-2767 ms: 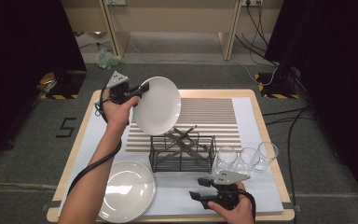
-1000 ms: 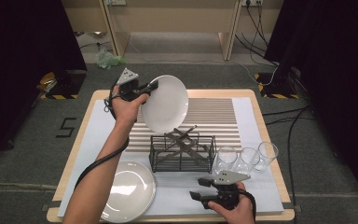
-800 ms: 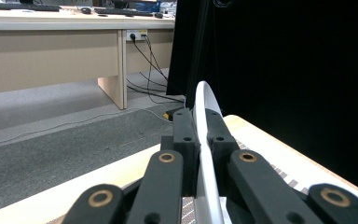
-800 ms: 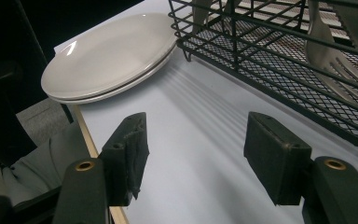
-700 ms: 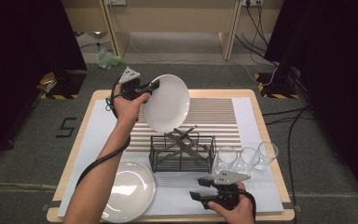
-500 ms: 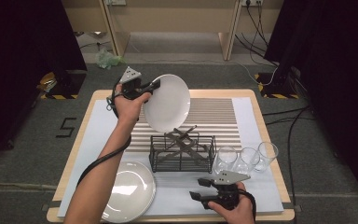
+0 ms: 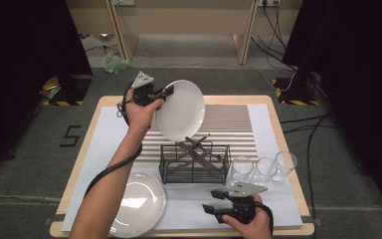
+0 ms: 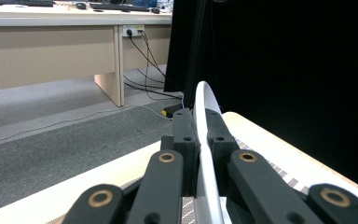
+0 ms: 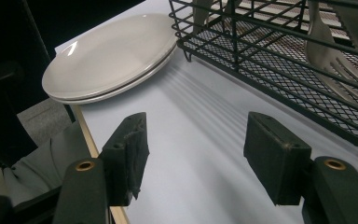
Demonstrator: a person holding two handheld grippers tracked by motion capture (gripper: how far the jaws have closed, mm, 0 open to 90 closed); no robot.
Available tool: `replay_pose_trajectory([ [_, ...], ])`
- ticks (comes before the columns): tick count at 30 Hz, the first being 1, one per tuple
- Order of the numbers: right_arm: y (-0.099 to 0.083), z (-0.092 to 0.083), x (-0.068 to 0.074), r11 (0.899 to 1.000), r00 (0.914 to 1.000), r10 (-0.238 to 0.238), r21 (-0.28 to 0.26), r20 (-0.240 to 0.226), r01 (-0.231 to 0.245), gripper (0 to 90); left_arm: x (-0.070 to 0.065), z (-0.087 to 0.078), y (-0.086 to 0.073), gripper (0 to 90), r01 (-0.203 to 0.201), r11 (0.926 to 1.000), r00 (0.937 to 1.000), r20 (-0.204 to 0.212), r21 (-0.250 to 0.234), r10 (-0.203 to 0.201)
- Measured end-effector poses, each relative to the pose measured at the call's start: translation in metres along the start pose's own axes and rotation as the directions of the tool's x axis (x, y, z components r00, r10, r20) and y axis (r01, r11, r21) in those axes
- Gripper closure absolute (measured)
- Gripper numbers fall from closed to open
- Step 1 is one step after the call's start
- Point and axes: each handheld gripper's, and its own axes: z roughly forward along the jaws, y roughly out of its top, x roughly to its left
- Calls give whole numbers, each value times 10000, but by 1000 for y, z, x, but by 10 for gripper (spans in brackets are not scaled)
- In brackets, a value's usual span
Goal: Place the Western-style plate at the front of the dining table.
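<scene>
**White plate held on edge above the wire rack**

High view: the left gripper [image 7: 165, 93] pinches the rim of a white plate [image 7: 180, 110] and holds it tilted nearly upright in the air, just beyond the far side of the black wire rack [image 7: 195, 162]. Utensils [image 7: 194, 147] lie crossed inside the rack. To the rack's near left, two stacked plates [image 7: 138, 201] rest on the table [image 7: 288, 149]; just to its right stand three clear glasses [image 7: 261, 168]. The right gripper [image 7: 211, 201] rests on the mat on the near side of the rack, its jaws apart with nothing between them.

Left gripper view: the black jaws stand closed on the plate's [image 8: 207, 154] thin rim, one pad on each face, the plate rising edge-on between them. The grip looks shallow, though how deep the rim sits is hard to tell from here.

Right gripper view: the jaws stand wide open over bare mat, holding nothing. The stacked plates [image 9: 109, 56] lie ahead to the left and the rack [image 9: 279, 56] ahead to the right.

If the plate is bound for the rack, it likely pays to keep it upright, lower it slowly and clear of the crossed utensils, and let go only once its lower edge bears on the wire. A rim pinch can let the plate swing, so the wrist should stay steady.
</scene>
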Motion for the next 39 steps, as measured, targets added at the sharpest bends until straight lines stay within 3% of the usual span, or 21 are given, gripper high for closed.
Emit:
replay_pose_trajectory([
  [39,0,0,0,10000,10000,33,3,-43,-33,406,-6,18,2,855,-140,9998,9997,218,144,137],
])
